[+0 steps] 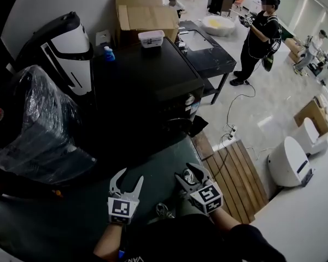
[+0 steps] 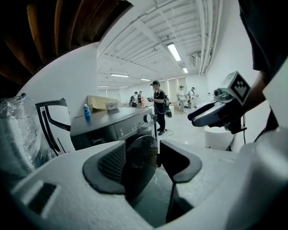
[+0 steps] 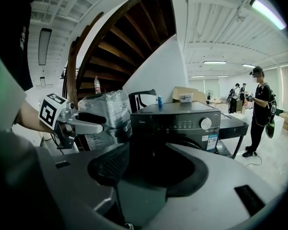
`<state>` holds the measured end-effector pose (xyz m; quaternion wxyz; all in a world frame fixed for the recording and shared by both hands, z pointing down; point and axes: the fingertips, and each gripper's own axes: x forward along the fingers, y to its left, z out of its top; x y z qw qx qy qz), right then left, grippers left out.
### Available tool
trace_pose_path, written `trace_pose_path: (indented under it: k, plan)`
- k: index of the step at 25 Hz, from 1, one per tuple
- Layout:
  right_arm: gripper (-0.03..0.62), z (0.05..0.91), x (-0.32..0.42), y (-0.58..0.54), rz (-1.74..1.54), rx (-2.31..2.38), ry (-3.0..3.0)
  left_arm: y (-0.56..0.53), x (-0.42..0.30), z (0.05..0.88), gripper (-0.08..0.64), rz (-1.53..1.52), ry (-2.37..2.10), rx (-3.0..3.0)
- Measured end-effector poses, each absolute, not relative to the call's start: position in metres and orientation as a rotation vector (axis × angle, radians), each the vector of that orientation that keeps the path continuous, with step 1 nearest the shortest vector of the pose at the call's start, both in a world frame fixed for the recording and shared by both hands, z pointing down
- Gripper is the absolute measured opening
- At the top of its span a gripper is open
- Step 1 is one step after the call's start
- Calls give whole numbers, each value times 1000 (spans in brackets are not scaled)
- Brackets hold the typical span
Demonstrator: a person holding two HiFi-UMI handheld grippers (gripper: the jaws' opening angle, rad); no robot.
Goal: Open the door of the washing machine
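– So, where's the door from your seat?
– Low on the front of the washer, under the knob, facing me. The washer stands on the floor, well ahead of both claws. My left claw and right claw both stand wide apart with nothing in them, just the door framed in the gap.
– How do you expect it to handle?
– Stiff and fairly heavy, I'd guess: a rigid round door on a hinge, with a latch that wants a firm tug before it swings out in an arc. Its face looks glossy, so a grip may slip. I'd hook the rim or a handle recess on the side away from the hinge, not the glossy middle.
– Can you see that handle?
– No. It's dark on dark, so I can't tell which side hinges, nor whether the door sits fully shut. In the right gripper view my own claw covers most of it, and the head view shows only its top edge in shadow
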<state>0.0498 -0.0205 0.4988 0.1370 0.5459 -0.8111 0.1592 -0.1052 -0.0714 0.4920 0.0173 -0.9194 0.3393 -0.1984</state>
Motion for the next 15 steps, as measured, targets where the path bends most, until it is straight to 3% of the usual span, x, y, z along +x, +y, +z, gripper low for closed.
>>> trace_pose_path:
  k: [15]
  plan:
    - [224, 563, 136, -127, 523, 1509, -2249, -168, -9, 563, 218, -836, 926, -2906]
